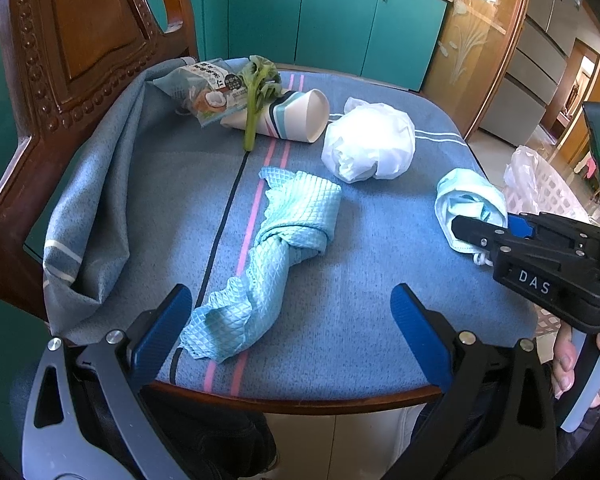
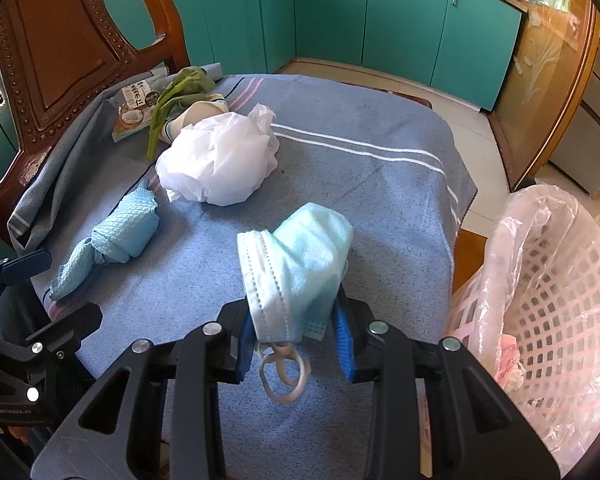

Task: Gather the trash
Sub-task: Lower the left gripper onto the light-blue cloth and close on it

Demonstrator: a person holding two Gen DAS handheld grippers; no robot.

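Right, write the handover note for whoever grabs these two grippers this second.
Right gripper: shut on the face mask, held above the table edge beside the lined trash basket; the mask is not yet dropped in.
Left gripper: open, holding nothing, with the twisted blue cloth lying between and ahead of its fingers.
Still on the table: white plastic bag, paper cup on its side, green vegetable stalk lying across the cup, snack wrapper at the far left corner.
Done: the basket already holds something pinkish.
Left: drop the mask, then collect the rest.
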